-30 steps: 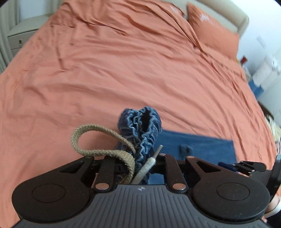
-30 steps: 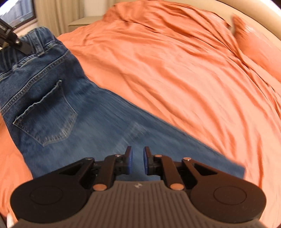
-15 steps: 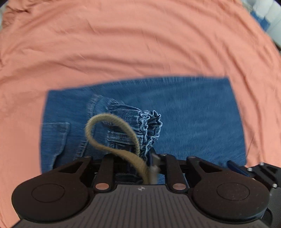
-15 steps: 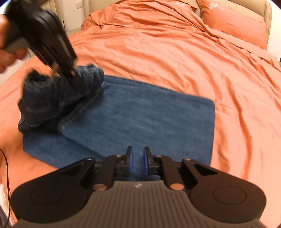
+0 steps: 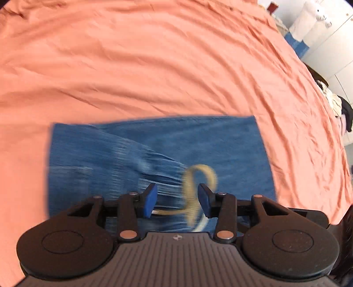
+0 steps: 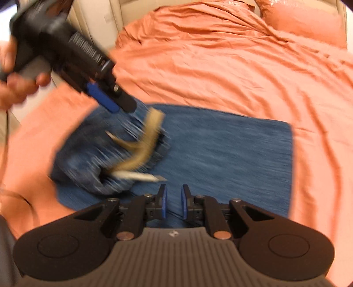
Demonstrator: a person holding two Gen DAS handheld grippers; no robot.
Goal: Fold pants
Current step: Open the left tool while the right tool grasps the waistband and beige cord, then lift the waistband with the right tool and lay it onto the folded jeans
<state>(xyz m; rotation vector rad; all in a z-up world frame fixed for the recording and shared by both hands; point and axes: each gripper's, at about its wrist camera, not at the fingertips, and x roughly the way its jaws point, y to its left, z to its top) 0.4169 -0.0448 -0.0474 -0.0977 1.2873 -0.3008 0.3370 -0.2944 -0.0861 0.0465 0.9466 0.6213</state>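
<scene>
Blue denim pants (image 5: pixel 220 150) lie folded into a rectangle on the orange bed cover (image 5: pixel 154 66). My left gripper (image 5: pixel 177 203) points steeply down over them and its jaws are opening. The blurred beige drawstring (image 5: pixel 192 183) hangs between the pads, and the bunched waistband (image 6: pixel 88 159) is dropping onto the left part of the pants (image 6: pixel 231 150). In the right wrist view the left gripper (image 6: pixel 119 106) hovers just above that bunch and its drawstring (image 6: pixel 145 141). My right gripper (image 6: pixel 173 204) sits low at the near edge of the pants. Its jaws are opening, a narrow gap between the pads.
An orange pillow (image 6: pixel 304 19) and a beige headboard (image 6: pixel 94 17) lie at the far end of the bed. A hand (image 6: pixel 13 88) holds the left gripper. White cupboards (image 5: pixel 326 44) and a heap of clothes (image 5: pixel 337 103) stand beyond the bed's right side.
My left gripper carried the bunched waistband over the folded pants, came down and spread its jaws, letting the waistband go. The right gripper's pads parted slightly.
</scene>
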